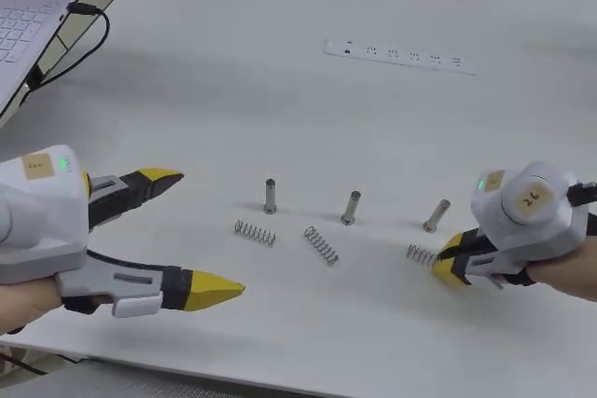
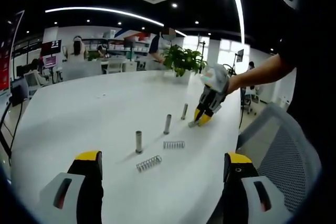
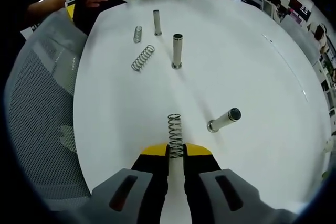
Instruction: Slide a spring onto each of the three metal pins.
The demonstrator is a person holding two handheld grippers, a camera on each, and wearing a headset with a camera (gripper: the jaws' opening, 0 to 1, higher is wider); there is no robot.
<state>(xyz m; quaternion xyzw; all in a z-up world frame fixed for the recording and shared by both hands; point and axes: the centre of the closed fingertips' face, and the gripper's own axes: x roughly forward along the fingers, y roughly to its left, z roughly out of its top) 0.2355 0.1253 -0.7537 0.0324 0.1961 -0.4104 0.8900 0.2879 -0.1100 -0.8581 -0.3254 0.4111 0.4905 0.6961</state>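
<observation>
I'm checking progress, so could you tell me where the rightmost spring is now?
The rightmost spring lies on the table at the head view's right, one end pinched in the right gripper, beside the rightmost pin.

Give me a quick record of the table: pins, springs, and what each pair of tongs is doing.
pins: left pin, middle pin, right pin, all upright, bare
springs: left spring and middle spring lying loose on the table; right spring gripped
left tongs: open, empty
right tongs: shut on right spring
</observation>
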